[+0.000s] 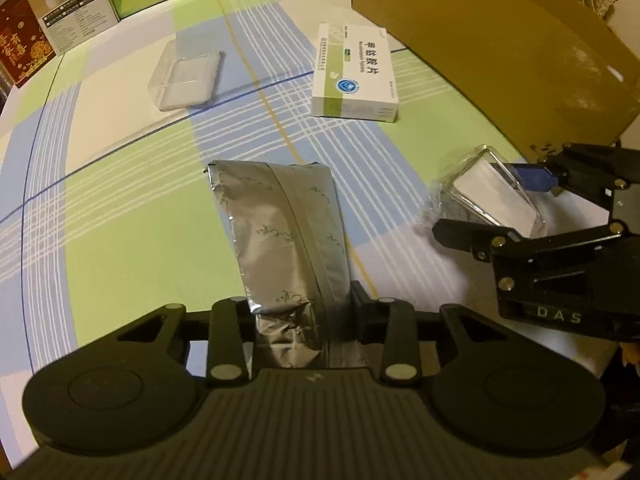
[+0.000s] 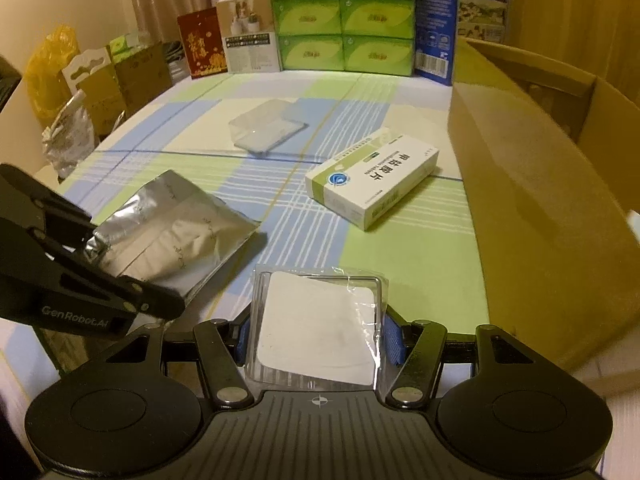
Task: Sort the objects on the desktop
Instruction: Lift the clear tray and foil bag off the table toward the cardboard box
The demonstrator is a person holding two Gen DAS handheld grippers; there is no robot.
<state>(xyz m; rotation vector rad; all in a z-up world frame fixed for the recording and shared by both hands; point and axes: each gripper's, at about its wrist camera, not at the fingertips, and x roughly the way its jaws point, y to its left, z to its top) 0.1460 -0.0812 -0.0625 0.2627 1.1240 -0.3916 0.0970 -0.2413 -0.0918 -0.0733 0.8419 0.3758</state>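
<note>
A silver foil pouch (image 1: 280, 232) lies lengthwise away from my left gripper (image 1: 302, 316), which is shut on its crumpled near end. In the right wrist view the same pouch (image 2: 172, 228) slopes down to the cloth from the left gripper (image 2: 132, 260). My right gripper (image 2: 318, 340) is shut on a clear plastic case (image 2: 316, 328) with a white card inside, its blue pads (image 2: 394, 340) pressing both sides. The left wrist view shows that case (image 1: 492, 196) in the right gripper (image 1: 490, 204) at the right. A white and green medicine box (image 2: 372, 184) and a clear plastic tray (image 2: 266, 130) lie farther out.
A large open cardboard box (image 2: 540, 184) stands along the right side of the checked tablecloth (image 2: 400, 264). Green tissue boxes (image 2: 344, 20), a red box (image 2: 202, 44) and other cartons line the far edge. A yellow bag (image 2: 48, 72) and a crumpled foil bag (image 2: 70, 140) sit at the left.
</note>
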